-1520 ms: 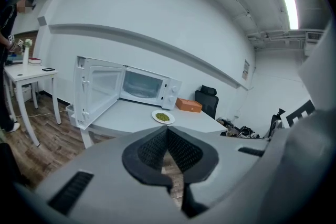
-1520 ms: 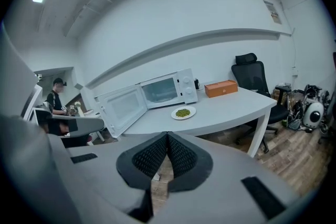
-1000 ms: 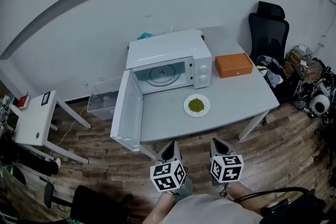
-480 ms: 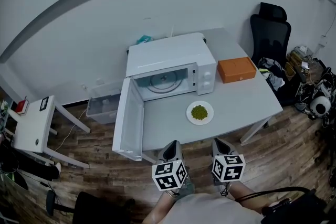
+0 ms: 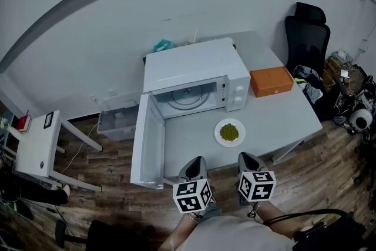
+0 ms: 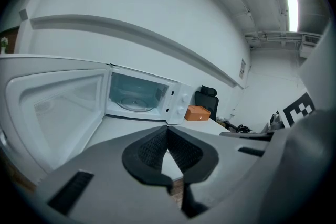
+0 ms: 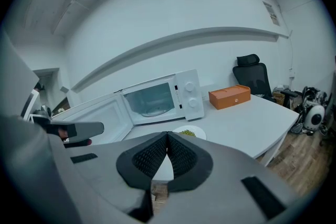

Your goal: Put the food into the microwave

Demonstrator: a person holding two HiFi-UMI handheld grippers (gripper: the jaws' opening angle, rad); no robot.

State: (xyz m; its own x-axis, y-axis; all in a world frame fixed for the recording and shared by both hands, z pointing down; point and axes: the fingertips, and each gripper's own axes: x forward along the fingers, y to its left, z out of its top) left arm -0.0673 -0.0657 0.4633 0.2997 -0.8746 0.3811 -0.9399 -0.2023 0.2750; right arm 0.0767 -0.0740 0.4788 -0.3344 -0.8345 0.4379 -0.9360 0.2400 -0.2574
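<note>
Head view puts the plate (image 5: 219,127) of green food (image 5: 229,133) right of centre on the grey table (image 5: 279,111), just in front of the microwave (image 5: 194,64), whose door (image 5: 150,141) stands open toward the lower left. The left gripper (image 5: 196,161) and right gripper (image 5: 245,157) hang at the bottom edge, jaws pressed together on nothing. I judge the reach has not begun: a gripper must first part its jaws for the plate's rim, which the left gripper view hides behind its own jaws.

Orange box (image 5: 271,81) on grey table (image 5: 281,116), black office chair (image 5: 308,33) beside.
</note>
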